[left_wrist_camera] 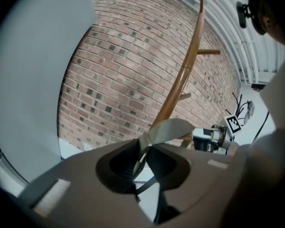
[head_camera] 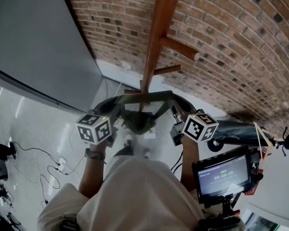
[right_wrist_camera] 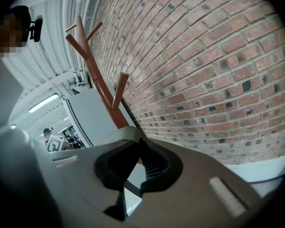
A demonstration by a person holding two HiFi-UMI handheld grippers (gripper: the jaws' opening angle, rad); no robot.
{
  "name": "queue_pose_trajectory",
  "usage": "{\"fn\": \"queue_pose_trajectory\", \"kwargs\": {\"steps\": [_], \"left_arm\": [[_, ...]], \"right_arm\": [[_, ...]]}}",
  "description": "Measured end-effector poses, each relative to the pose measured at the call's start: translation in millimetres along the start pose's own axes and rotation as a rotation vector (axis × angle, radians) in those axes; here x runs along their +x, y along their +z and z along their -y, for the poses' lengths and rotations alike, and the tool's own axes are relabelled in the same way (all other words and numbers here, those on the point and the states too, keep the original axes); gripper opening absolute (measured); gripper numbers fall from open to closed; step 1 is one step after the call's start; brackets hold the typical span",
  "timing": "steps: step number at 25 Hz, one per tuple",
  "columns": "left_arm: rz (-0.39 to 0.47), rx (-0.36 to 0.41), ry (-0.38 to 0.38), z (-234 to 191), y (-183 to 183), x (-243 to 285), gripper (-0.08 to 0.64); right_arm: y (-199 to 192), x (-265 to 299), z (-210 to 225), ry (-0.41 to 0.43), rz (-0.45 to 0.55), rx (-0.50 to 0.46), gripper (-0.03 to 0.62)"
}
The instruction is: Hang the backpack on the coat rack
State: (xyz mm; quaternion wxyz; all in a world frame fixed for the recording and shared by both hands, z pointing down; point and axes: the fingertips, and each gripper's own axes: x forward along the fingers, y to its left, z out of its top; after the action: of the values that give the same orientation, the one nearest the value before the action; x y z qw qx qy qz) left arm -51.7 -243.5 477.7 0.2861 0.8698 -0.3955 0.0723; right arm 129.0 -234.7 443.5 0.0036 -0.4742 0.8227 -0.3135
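The wooden coat rack rises in front of me, with a peg sticking out to the right and a shorter one below it. An olive backpack hangs low against the pole by its top strap, which stretches between both grippers. My left gripper is shut on the strap's left end, jaws pinching the webbing. My right gripper is shut on the right end, just before the pole. The pole also shows behind the strap in the left gripper view.
A brick wall stands behind the rack and a grey panel to its left. A monitor on a stand is close at my right, with dark gear beyond it. Cables lie on the pale floor at left.
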Motion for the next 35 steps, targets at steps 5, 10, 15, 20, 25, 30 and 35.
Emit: {"fn": "queue_pose_trajectory", "kwargs": {"steps": [5, 10, 15, 20, 25, 30, 35], "left_arm": [[-0.015, -0.01, 0.002, -2, -7, 3, 0.049], [-0.032, -0.008, 0.002, -4, -12, 5, 0.049], [-0.05, 0.0, -0.001, 0, -19, 7, 0.049], [-0.073, 0.002, -0.006, 4, -30, 8, 0.049], [-0.093, 0.006, -0.008, 8, -39, 9, 0.048], [-0.11, 0.016, -0.012, 11, -46, 10, 0.049], [-0.129, 0.023, -0.016, 14, -53, 15, 0.049]], "right_arm": [[-6, 2, 4, -0.002, -0.018, 0.007, 0.011], [-15, 3, 8, -0.01, -0.042, 0.009, 0.011], [-24, 0, 11, -0.014, -0.063, 0.021, 0.011], [-35, 0, 14, -0.021, -0.087, 0.033, 0.011], [-46, -1, 14, -0.012, -0.107, 0.049, 0.011], [-56, 2, 14, -0.009, -0.13, 0.056, 0.011], [-65, 5, 14, 0.002, -0.161, 0.043, 0.011]]}}
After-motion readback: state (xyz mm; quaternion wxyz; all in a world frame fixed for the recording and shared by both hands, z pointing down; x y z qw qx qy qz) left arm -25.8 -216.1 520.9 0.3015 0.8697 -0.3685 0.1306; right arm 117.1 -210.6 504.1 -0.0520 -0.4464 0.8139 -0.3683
